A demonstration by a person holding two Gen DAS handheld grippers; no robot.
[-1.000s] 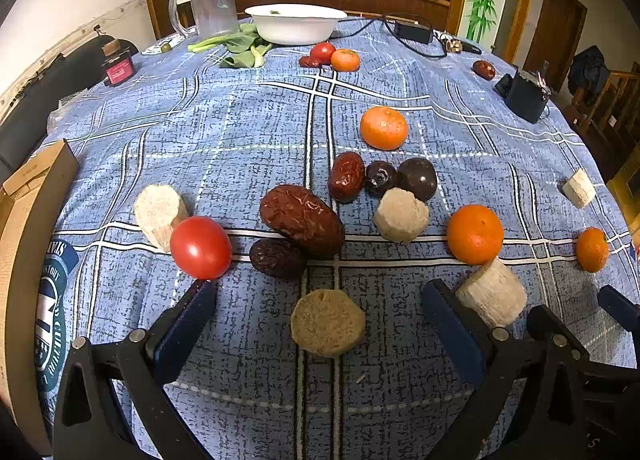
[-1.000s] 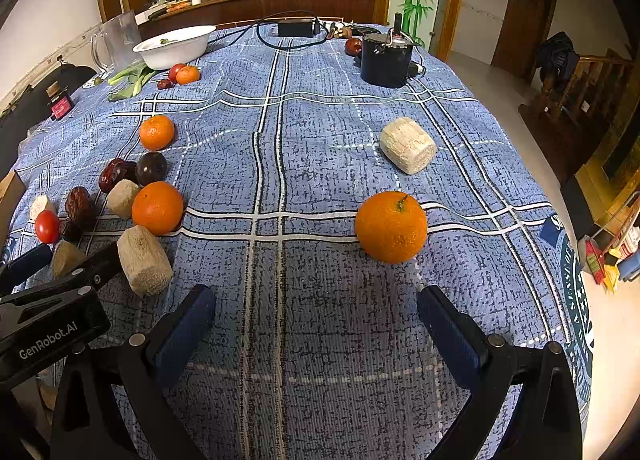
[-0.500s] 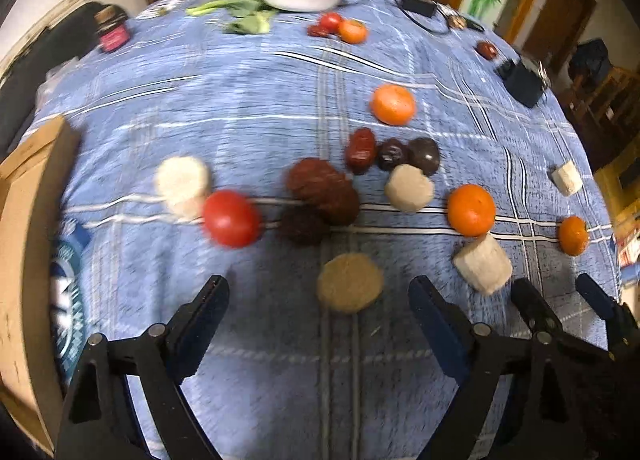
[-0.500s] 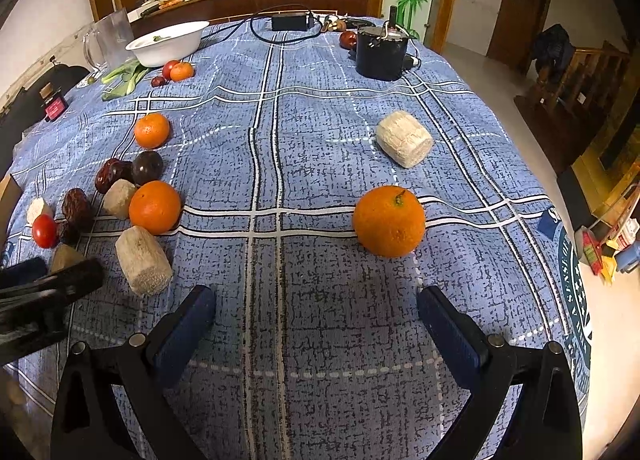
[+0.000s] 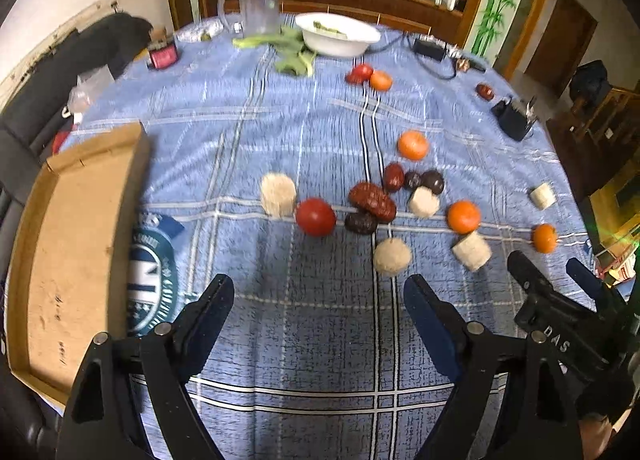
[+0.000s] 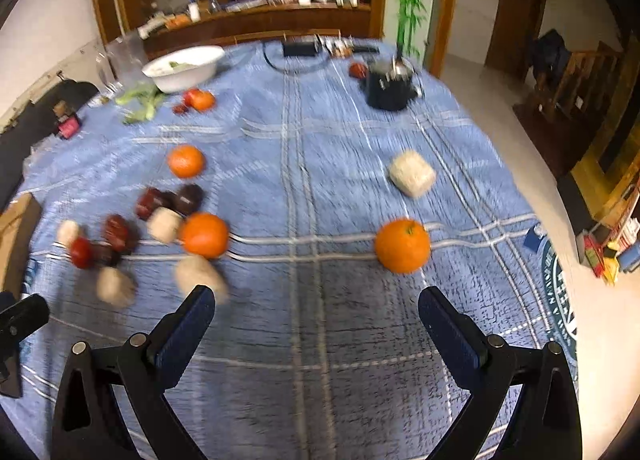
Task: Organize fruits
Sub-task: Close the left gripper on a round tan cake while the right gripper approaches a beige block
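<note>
Both sets of tongs hang spread apart and empty above the blue plaid table [image 5: 280, 115]: your left tongs [image 5: 320, 312] hover short of the central cluster, your right tongs [image 6: 316, 320] short of a lone orange [image 6: 402, 246].

The fruit lies loose on the cloth. In the left view, a red tomato [image 5: 315, 216] sits just beside a pale cut chunk [image 5: 278, 194]. A large wrinkled date [image 5: 373, 201] touches a darker date [image 5: 361, 222], and three small dark fruits [image 5: 414, 181] lie bunched behind them. Oranges lie scattered: one far [image 5: 413, 145], one beside a pale block [image 5: 463, 216], one near the table's right edge [image 5: 544, 238]. A cardboard tray [image 5: 68, 252] rests at the left edge, with no fruit in the part that shows.

Risks, as judged from this arrangement:
- Round fruit rolls. If a finger strikes the tomato or an orange off centre, it is likely to run along the cloth, and the orange near the right edge could drop to the floor.
- The cluster is tight. If you close on one date, you may drag or pinch its neighbour.
- The tomato is probably soft; a hard squeeze could split it.
- Your right tongs show low in the left view [image 5: 560, 300], close to the left tongs; if both reach for the cluster, they may collide.
- Both views are blurred, so your aim is uncertain if you close now.
</note>
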